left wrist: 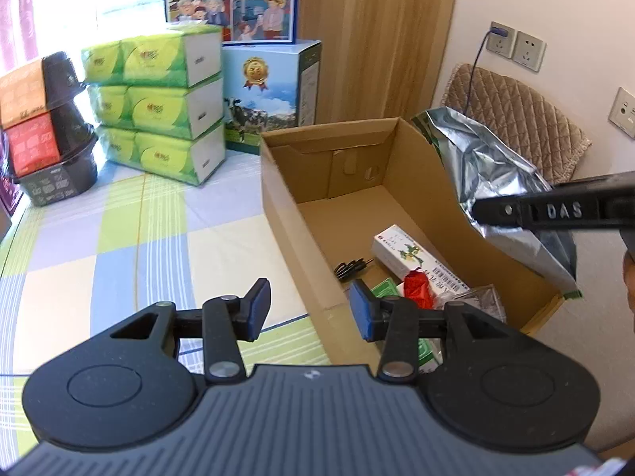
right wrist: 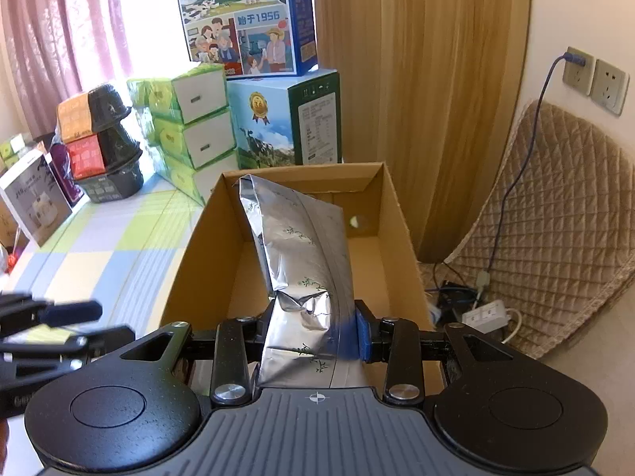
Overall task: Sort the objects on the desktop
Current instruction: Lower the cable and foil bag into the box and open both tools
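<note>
An open cardboard box (left wrist: 301, 214) stands on the checked tablecloth; its far wall (right wrist: 301, 180) also shows in the right wrist view. On its floor lie a white and green carton (left wrist: 401, 252), a black cable (left wrist: 351, 267) and a red wrapped item (left wrist: 416, 289). My right gripper (right wrist: 313, 331) is shut on a silver foil bag (right wrist: 301, 261), held over the box. In the left wrist view the same silver foil bag (left wrist: 500, 182) hangs above the box's right wall. My left gripper (left wrist: 309, 309) is open and holds nothing, over the box's near left wall.
Green tissue packs (left wrist: 158, 103) are stacked at the back, beside milk cartons (left wrist: 270, 95) and black instant-food bowls (left wrist: 51, 127). A white boxed item (right wrist: 31, 198) stands at far left. A quilted chair (right wrist: 555, 246) and a power strip (right wrist: 486, 315) are right of the table.
</note>
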`<state>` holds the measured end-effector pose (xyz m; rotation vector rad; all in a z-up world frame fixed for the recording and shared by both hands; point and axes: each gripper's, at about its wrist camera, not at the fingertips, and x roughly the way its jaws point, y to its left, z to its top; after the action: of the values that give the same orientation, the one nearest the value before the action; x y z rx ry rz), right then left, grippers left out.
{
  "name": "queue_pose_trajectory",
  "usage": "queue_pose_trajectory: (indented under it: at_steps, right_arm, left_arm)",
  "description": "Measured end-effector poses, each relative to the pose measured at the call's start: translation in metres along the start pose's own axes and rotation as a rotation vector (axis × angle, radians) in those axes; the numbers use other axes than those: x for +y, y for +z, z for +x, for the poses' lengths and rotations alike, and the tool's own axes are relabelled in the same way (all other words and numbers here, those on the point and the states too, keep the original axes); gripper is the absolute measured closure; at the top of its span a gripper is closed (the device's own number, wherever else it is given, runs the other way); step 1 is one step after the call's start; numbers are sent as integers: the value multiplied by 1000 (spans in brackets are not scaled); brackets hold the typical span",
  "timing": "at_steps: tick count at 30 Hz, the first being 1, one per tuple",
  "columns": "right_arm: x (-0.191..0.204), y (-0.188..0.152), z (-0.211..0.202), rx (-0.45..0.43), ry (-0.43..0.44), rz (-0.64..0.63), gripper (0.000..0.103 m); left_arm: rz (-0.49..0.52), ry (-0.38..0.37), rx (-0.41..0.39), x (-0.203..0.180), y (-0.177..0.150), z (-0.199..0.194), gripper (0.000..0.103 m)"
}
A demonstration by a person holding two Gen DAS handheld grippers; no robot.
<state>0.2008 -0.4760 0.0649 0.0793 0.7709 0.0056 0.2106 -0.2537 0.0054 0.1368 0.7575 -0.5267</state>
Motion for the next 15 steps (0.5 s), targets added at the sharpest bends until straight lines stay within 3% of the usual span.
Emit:
queue_pose_trajectory:
  at_steps: [3,5,7,15]
  right_arm:
    - [3,8,6,-41,19,1,67]
    - [3,12,8,-47,19,18,54]
    - [3,14,5,-60,26,34,50]
    - [4,-11,-21,-41,35,35,35]
  left_arm:
    - [-5,8,8,5,-5,0,60]
    - [-11,17,11,8,-8,-2,50]
    - [-21,26,1,12,-12,-6,41]
    - [-52,72,-34,16,-28,-31,14]
